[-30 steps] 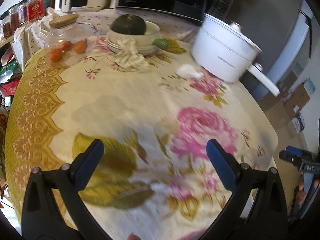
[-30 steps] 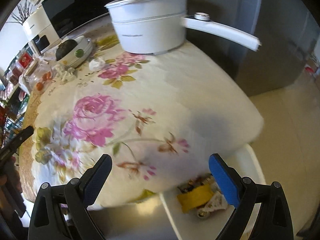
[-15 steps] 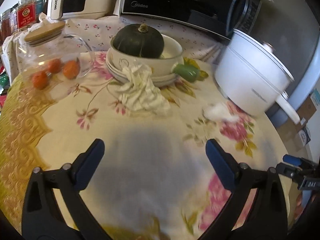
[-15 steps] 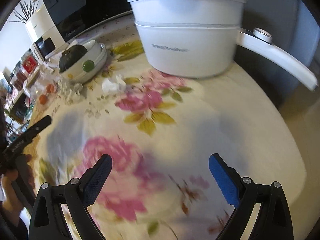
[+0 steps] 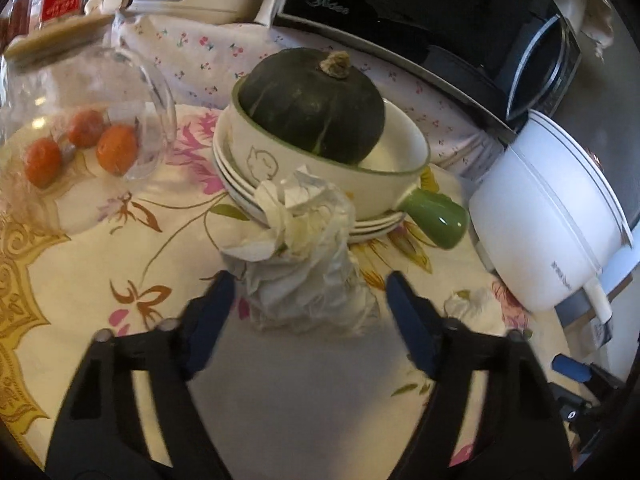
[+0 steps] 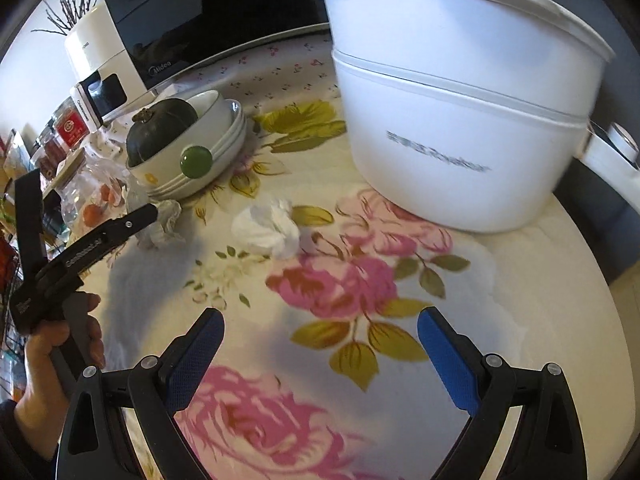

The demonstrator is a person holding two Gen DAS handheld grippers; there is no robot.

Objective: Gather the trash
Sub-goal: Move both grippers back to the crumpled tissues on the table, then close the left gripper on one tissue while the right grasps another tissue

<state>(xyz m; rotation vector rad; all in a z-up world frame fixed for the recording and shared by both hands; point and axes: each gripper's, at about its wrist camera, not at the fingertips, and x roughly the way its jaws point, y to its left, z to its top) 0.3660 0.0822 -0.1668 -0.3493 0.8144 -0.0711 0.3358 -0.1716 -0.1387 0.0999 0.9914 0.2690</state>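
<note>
- On the floral tablecloth (image 5: 100,264), my left gripper (image 5: 308,300) is closing its blue pads around a crumpled paper wad (image 5: 304,256); the wad is sitting between them, not yet pinched.
- At twelve o'clock from that wad, a dark squash (image 5: 312,104) is resting in a green-handled bowl (image 5: 340,184), the paper touching the stacked plates beneath.
- My right gripper (image 6: 320,356) is hanging wide open over the pink roses, gripping nothing.
- At eleven o'clock from it, a white tissue (image 6: 266,232) is lying near the white pot (image 6: 460,128).
</note>
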